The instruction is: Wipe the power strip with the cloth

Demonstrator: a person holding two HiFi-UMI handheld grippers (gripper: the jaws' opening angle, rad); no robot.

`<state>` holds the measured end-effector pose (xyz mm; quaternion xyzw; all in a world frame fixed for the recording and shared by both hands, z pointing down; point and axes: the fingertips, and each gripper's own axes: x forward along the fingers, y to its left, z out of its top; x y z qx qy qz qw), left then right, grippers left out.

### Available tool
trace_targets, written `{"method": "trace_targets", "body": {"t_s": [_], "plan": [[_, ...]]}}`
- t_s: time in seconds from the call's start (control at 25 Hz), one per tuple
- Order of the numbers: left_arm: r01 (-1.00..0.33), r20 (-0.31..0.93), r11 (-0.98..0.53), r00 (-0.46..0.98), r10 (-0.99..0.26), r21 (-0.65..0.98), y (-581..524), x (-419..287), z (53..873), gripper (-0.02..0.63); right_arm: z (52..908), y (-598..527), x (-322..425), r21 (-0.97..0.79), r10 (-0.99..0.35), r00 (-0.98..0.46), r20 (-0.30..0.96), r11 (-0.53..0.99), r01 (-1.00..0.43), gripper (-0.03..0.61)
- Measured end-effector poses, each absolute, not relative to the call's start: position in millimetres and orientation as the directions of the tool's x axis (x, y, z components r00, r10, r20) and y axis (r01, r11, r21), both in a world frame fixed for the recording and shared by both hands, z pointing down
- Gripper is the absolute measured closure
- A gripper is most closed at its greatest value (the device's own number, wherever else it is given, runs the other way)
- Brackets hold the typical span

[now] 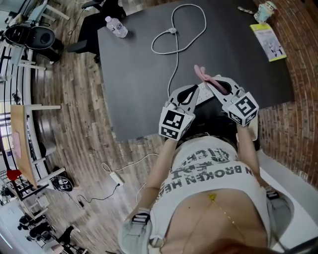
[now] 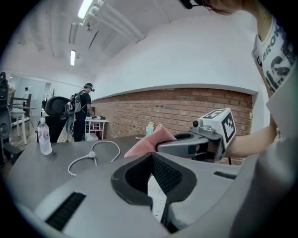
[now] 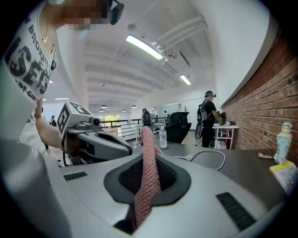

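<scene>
My left gripper (image 1: 191,92) is raised near the black table's (image 1: 134,84) front edge, shut on the white power strip (image 1: 203,93). In the left gripper view the strip (image 2: 156,197) shows as a white speckled sliver pinched between the jaws of the gripper (image 2: 152,160). Its white cable (image 1: 176,54) trails in a loop across the table. Beside it, my right gripper (image 1: 218,84) is shut on the pink cloth (image 1: 202,73). The cloth (image 3: 150,183) stands up as a narrow knitted fold out of that gripper (image 3: 149,158), and its free end (image 2: 146,143) pokes out over the strip.
A water bottle (image 1: 116,26) stands at the table's far left corner. A yellow booklet (image 1: 268,42) and a small figure (image 1: 265,11) lie at the far right by the brick wall (image 1: 298,74). Another power strip (image 1: 117,177) lies on the wooden floor. A person with a backpack (image 3: 207,116) stands beyond the table.
</scene>
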<state>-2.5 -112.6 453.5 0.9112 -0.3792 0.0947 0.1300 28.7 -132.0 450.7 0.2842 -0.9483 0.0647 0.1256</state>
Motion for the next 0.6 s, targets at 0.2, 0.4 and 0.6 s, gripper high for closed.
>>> {"method": "trace_targets", "body": {"t_s": [0.2,0.4,0.6], "plan": [[-0.72,0.188,-0.679,0.693,-0.696,0.14,-110,-3,414,0.606,413,-126,20,-0.007,-0.533,-0.825,0.187,0.839,-0.544,0.561],[-0.722,0.154,-0.68,0.691,-0.706,0.123,-108,-4,397,0.606,396,-124,14,0.004,-0.535,-0.832,0.147,0.841,-0.54,0.562],[-0.717,0.145,-0.688,0.697,-0.703,0.11,-106,-5,394,0.606,390,-122,14,0.015,-0.542,-0.83,0.132,0.838,-0.545,0.561]]}}
